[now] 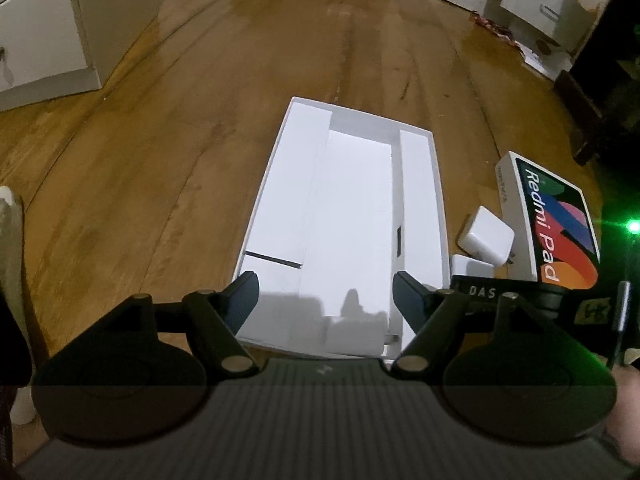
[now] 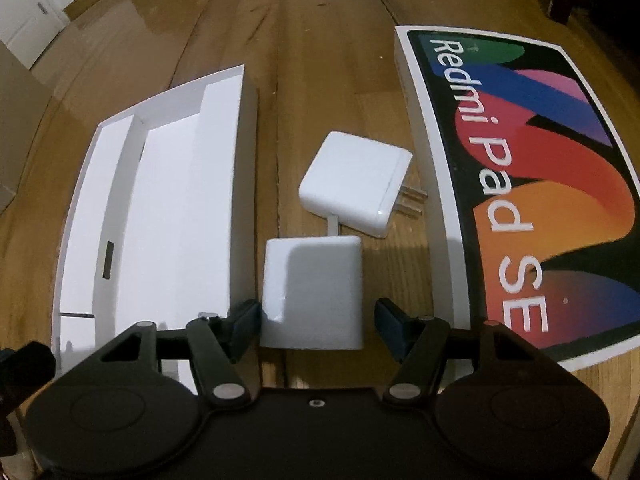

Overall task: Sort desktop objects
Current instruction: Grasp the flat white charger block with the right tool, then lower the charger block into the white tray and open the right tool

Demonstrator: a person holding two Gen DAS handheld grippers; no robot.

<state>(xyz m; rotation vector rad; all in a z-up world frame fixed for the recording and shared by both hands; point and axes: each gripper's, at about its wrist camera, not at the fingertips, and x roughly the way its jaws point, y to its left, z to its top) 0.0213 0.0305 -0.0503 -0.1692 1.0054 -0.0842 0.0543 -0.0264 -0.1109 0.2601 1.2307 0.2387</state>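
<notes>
2 grippers are showing, each with its jaws standing apart and holding nothing. The left gripper [image 1: 326, 290] is hovering over the near end of the white tray [image 1: 424, 200], an open box bottom lying flat on the wooden tabletop [image 1: 160, 160]; its jaws are straddling the tray's sunken middle section, with raised white strips running along both long sides. A small dark slot is showing in the right strip.

The right gripper [image 2: 318, 320] is sitting low over the gap between the tray [image 2: 248, 160] and the box lid [image 2: 520, 184] (printed "Redmi Pad SE" over coloured petals on black). Between its spread jaws a small white block [image 2: 312, 292] is lying flat on the tabletop [image 2: 320, 40]; the left jaw looks close to or touching the block's side, though contact cannot be told for sure, while the right jaw is standing clear of it. Just beyond the block, a white charger [image 2: 354, 178] is lying with its 2 metal prongs pointing toward the lid, and a short white strip is showing between the block and the charger.

In the left wrist view the charger [image 1: 486, 234], the block [image 1: 470, 266] and the lid [image 1: 560, 220] are lying to the right of the tray, and white cabinets [image 1: 40, 40] are standing at the far left.
</notes>
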